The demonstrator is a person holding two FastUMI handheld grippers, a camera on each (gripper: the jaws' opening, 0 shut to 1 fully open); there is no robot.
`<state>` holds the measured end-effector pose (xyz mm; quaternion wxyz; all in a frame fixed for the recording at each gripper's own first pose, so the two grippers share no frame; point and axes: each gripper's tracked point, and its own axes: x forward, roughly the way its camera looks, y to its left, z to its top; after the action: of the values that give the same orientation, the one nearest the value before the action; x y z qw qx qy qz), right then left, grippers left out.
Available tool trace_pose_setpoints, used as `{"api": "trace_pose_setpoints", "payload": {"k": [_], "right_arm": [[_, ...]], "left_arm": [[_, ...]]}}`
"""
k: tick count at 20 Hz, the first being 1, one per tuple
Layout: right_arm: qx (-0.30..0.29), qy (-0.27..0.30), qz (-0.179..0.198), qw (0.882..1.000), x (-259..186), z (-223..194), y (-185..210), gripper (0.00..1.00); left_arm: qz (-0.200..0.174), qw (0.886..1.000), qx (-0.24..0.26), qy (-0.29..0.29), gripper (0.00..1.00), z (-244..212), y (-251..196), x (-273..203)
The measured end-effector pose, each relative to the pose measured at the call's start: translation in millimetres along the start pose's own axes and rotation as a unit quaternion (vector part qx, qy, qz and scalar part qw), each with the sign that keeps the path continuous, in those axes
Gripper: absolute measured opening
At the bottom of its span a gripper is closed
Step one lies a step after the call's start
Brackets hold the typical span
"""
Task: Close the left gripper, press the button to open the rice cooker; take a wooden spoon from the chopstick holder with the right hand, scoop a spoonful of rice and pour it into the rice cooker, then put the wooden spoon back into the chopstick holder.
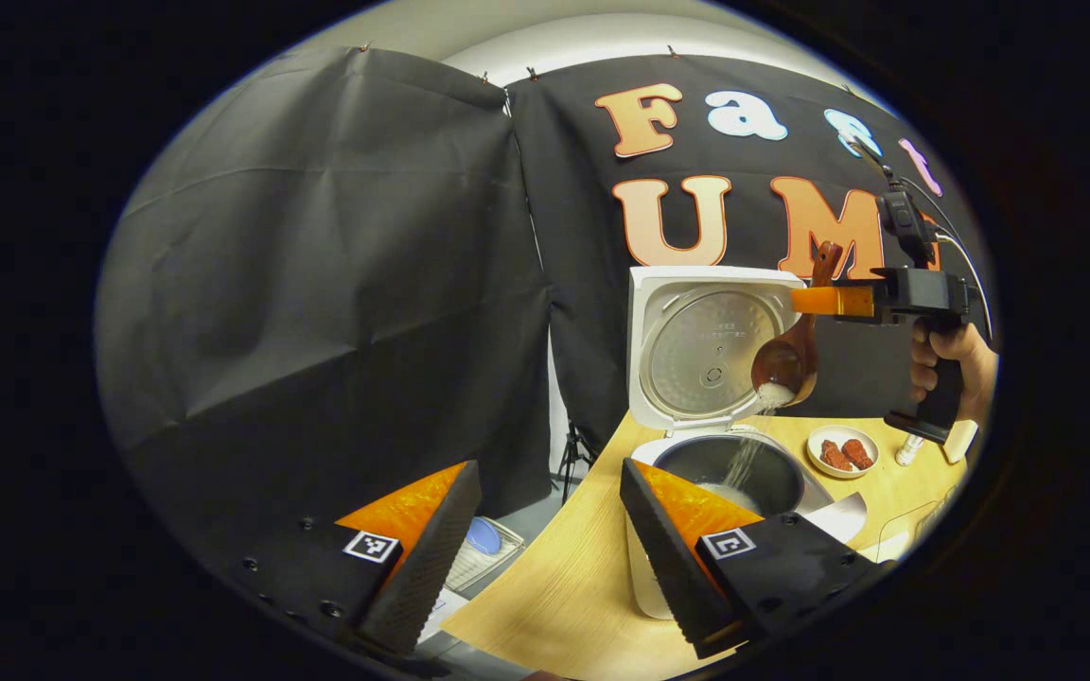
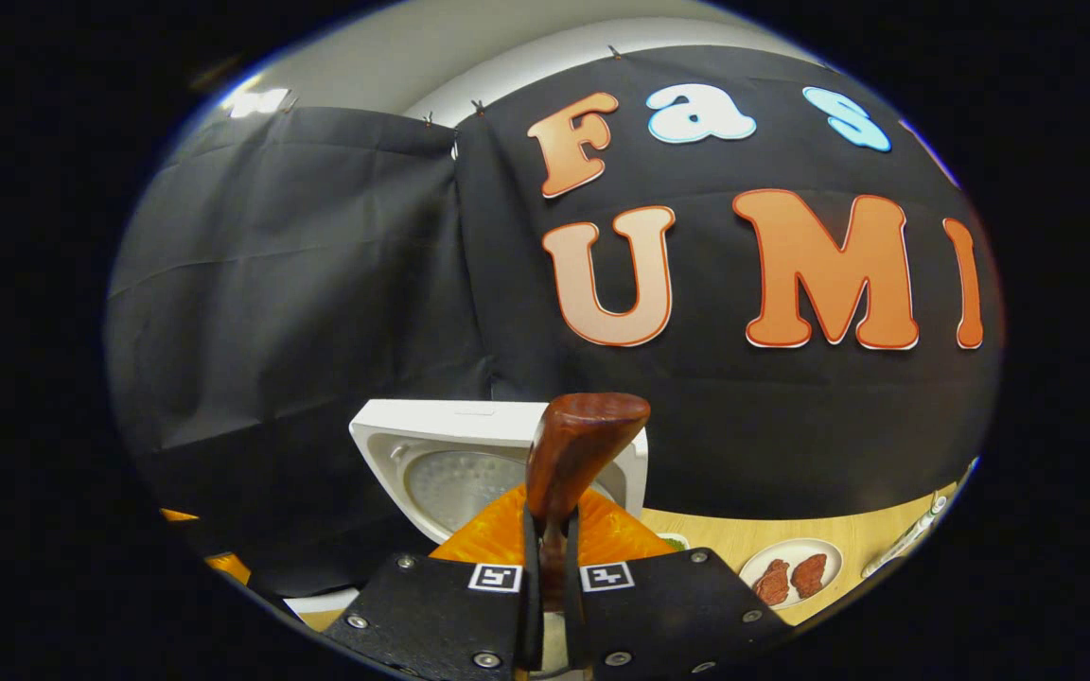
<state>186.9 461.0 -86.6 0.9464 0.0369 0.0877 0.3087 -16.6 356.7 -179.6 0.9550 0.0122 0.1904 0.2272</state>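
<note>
The white rice cooker (image 1: 668, 454) stands on the wooden table with its lid (image 1: 706, 345) raised upright. Over its dark inner pot (image 1: 729, 470) hangs the wooden spoon (image 1: 786, 364), tilted bowl-down, with white rice streaming from it into the pot. My right gripper (image 1: 815, 301), held by a hand (image 1: 957, 364), is shut on the spoon's handle. In the right gripper view the handle's end (image 2: 583, 445) sticks up between the closed fingers of my right gripper (image 2: 550, 558), with the lid (image 2: 450, 463) behind. My left gripper (image 1: 545, 530) stands open near the cooker's front, holding nothing.
A small white plate with two reddish-brown food pieces (image 1: 843, 452) lies on the table (image 1: 564, 586) right of the cooker, also seen as the plate (image 2: 791, 572). A white bottle (image 1: 909, 449) stands beside it. Below the table's left edge sits a white basket (image 1: 483, 553).
</note>
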Motion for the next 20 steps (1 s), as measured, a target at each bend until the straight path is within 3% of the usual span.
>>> {"api": "trace_pose_setpoints", "payload": {"k": [6, 12, 15, 20], "right_arm": [[-0.104, -0.019, 0.026, 0.994, -8.8, 5.1, 24.4, 0.08], [-0.196, -0.035, 0.041, 0.979, -22.8, 5.2, 44.3, 0.08], [-0.167, -0.035, 0.050, 0.984, -29.1, 6.4, 43.3, 0.08], [-0.058, -0.036, 0.059, 0.996, -57.7, 23.9, 16.6, 0.08]], "left_arm": [[0.001, 1.000, 0.000, 0.001, 0.97, -1.1, -2.3, -1.4], [-0.002, 1.000, 0.003, -0.003, 0.97, 2.8, -8.5, -2.4], [-0.002, 1.000, 0.009, -0.007, 0.97, 4.5, -11.2, -8.5], [0.012, 1.000, 0.008, -0.016, 1.00, 15.7, -23.7, -24.1]]}}
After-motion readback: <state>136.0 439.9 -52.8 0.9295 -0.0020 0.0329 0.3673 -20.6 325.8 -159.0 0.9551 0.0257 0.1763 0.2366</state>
